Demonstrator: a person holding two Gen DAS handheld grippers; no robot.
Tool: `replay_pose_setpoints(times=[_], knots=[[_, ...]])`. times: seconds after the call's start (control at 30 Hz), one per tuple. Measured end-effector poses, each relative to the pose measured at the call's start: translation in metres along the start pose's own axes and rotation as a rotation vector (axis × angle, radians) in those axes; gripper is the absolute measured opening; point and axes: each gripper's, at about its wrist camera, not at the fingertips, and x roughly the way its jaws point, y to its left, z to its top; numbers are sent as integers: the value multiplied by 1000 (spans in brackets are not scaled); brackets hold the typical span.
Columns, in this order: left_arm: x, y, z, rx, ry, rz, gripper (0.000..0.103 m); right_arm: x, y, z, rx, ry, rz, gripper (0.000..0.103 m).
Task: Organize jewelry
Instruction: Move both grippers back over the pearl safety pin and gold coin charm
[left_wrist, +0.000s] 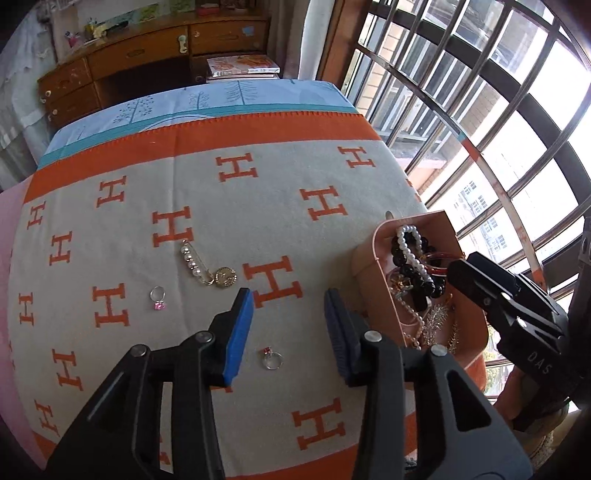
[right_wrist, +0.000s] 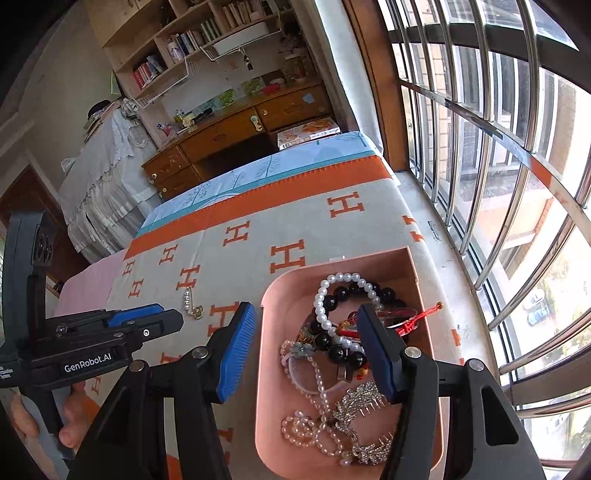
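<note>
Left wrist view shows the red ring (left_wrist: 272, 359) lying flat on the blanket (left_wrist: 295, 229) directly between the spread, empty fingers of the left gripper (left_wrist: 289, 334), tray (left_wrist: 476, 332) to its right.

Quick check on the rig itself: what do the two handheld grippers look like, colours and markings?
Both are matte black plastic with silver pivot bolts and ribbed blue finger pads. The left gripper carries white "GenRobot.AI" lettering on its side, seen from the right wrist. The right gripper shows "DAS" embossed on its body in the left wrist view.
</note>
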Motion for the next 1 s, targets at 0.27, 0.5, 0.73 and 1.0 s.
replay_pose_setpoints(times=[0.27,0.5,0.73,1.0], knots=[[-12,39,-16,-90,-10,-52,44,-2,27,-4,-56,-1,13,58],[-9,55,-29,-83,0,1,44,-1,50,-1,-118,2,25,58],[-21,88,-31,-166,-93,-11,44,9,80,7,-196,19,30,58],[-36,144,-4,-191,-63,54,44,38,122,32,-279,85,56,58]])
